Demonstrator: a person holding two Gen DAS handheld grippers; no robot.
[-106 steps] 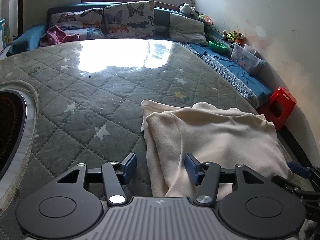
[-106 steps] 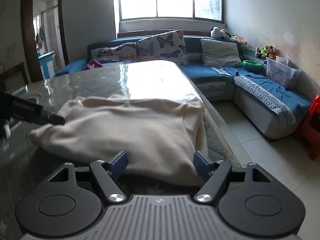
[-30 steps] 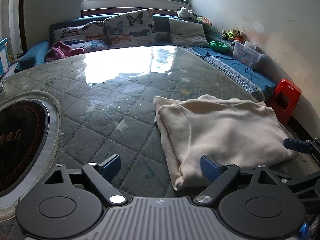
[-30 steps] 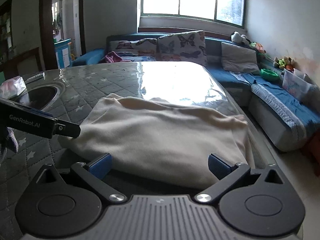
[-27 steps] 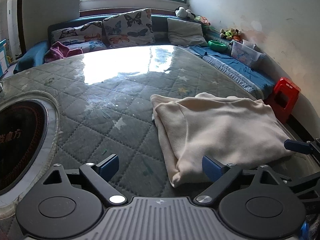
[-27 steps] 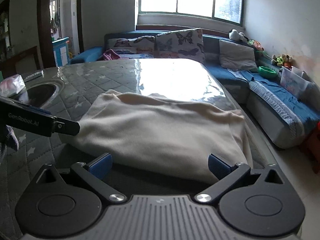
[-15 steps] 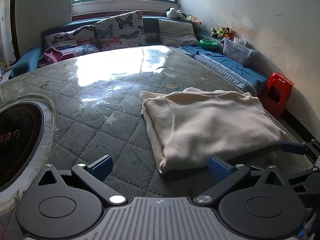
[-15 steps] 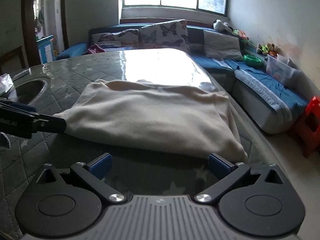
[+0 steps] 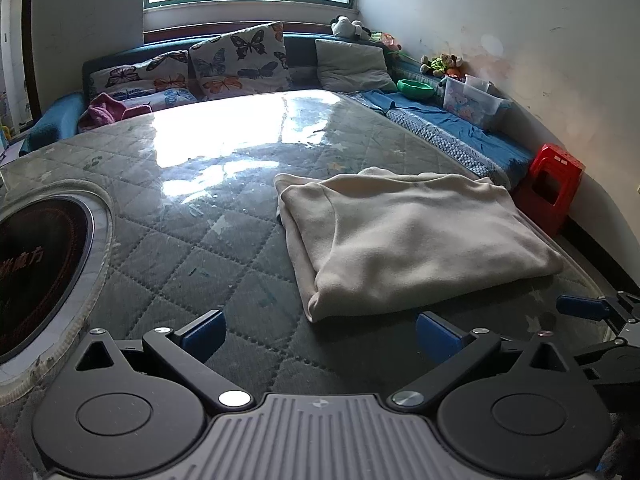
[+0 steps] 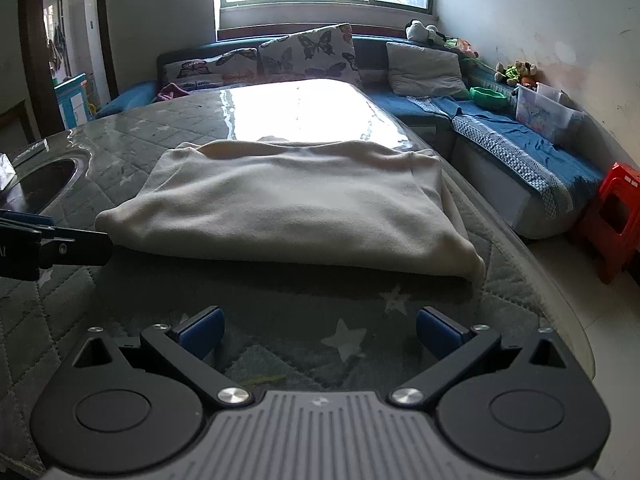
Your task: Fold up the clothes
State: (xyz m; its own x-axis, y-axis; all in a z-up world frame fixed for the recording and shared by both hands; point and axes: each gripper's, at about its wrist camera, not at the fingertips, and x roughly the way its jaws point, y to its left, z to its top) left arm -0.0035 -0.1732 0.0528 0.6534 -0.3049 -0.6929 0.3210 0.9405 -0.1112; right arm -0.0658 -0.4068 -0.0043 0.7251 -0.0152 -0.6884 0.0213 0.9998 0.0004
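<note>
A cream garment (image 9: 404, 236) lies folded flat on the quilted grey-green table top (image 9: 208, 240). It also shows in the right wrist view (image 10: 296, 204). My left gripper (image 9: 320, 330) is open and empty, a short way back from the garment's near left corner. My right gripper (image 10: 320, 330) is open and empty, back from the garment's near edge. The right gripper's blue fingertip (image 9: 580, 307) shows at the right edge of the left wrist view. The left gripper's dark finger (image 10: 60, 254) reaches in from the left in the right wrist view.
A round dark cooktop (image 9: 36, 272) is set into the table at the left. A blue sofa with butterfly cushions (image 9: 236, 60) runs along the far side and right. A red stool (image 9: 554, 186) stands on the floor at the right. The table's right edge (image 10: 560, 292) is close to the garment.
Both grippers have drawn back from the garment and their jaws have opened wider. The garment lies still.
</note>
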